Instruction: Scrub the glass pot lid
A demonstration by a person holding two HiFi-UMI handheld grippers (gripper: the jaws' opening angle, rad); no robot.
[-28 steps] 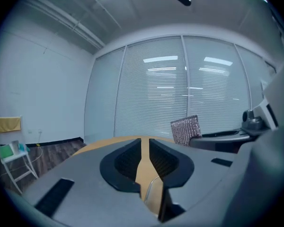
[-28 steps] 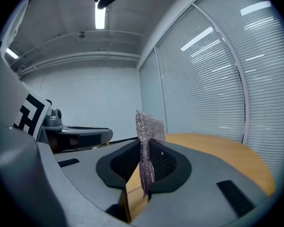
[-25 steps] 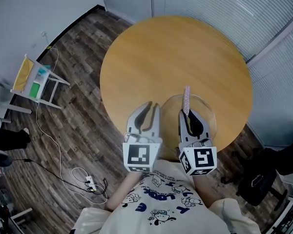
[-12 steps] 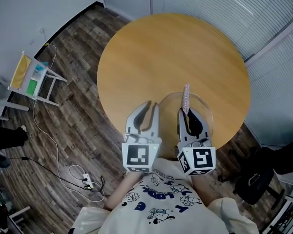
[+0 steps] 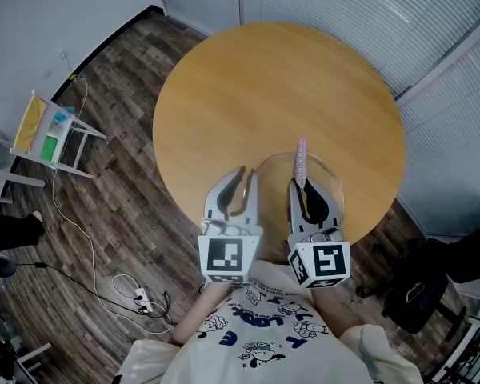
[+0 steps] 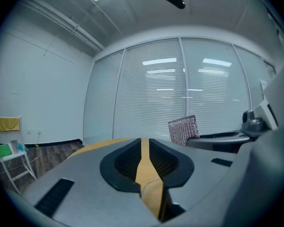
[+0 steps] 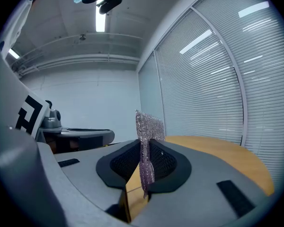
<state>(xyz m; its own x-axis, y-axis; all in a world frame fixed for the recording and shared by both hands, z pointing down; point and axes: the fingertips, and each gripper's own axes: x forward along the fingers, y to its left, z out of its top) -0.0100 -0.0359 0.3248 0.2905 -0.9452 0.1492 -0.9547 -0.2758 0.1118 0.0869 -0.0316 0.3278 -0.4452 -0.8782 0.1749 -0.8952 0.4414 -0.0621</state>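
Observation:
The glass pot lid (image 5: 330,184) lies flat on the round wooden table (image 5: 272,86), near its front edge. My right gripper (image 5: 302,184) hovers over the lid, shut on a pink glittery scrub cloth (image 5: 302,160) that stands upright between its pads (image 7: 146,145). My left gripper (image 5: 244,173) is level with it, just left of the lid's rim. Its jaws (image 6: 144,148) stand a narrow slit apart with only table and a thin arc of the rim showing through. The cloth (image 6: 183,129) also shows in the left gripper view.
A small white folding rack with a yellow cloth (image 5: 44,130) stands on the wood floor at the left. A cable and power strip (image 5: 144,298) lie near my feet. A dark bag (image 5: 420,290) sits at the right. Blind-covered glass walls (image 5: 344,6) run behind the table.

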